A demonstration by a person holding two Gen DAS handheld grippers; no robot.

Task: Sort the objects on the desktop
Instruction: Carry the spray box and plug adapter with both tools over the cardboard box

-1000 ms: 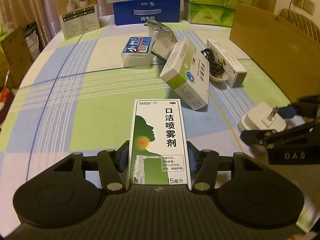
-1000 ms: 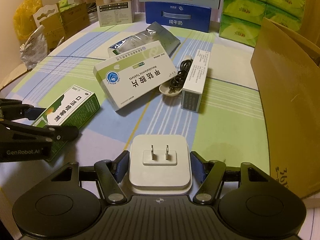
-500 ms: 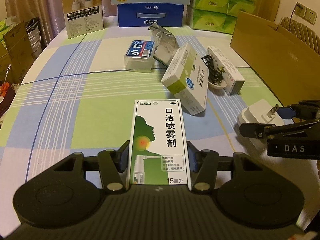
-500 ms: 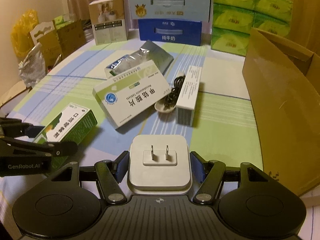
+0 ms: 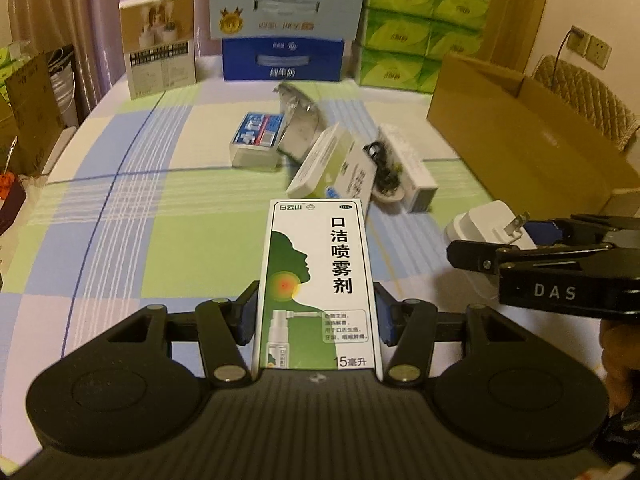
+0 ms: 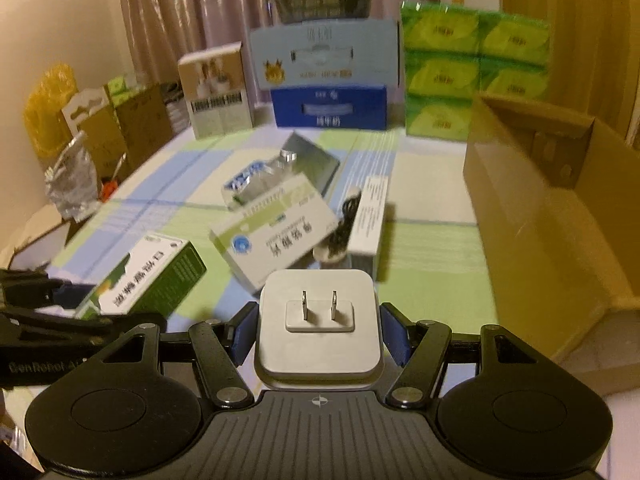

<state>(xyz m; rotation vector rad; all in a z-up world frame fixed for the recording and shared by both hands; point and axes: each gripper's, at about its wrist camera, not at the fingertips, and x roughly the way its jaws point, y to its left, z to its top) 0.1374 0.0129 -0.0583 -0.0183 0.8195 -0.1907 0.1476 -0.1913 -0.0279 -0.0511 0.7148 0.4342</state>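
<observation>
My left gripper (image 5: 316, 316) is shut on a green-and-white throat spray box (image 5: 316, 276) and holds it above the checked tablecloth; the box also shows in the right wrist view (image 6: 148, 280). My right gripper (image 6: 318, 332) is shut on a white plug adapter (image 6: 318, 328), prongs facing up; it shows at the right of the left wrist view (image 5: 486, 228). Both are lifted off the table. Ahead lie a white-green tablet box (image 6: 276, 236), a long white box (image 6: 368, 216), a coiled black cable (image 6: 342, 224), a silver pouch (image 6: 308, 160) and a small clear box (image 5: 256, 140).
An open brown cardboard box (image 6: 552, 208) stands at the right. At the table's back stand blue milk cartons (image 6: 328, 108), green tissue packs (image 6: 472, 76) and a beige product box (image 6: 216, 96). Bags and cartons sit beyond the left edge (image 6: 80, 152).
Both grippers have risen and tilted up with their loads, so more of the room's back shows. The objects on the table have not moved.
</observation>
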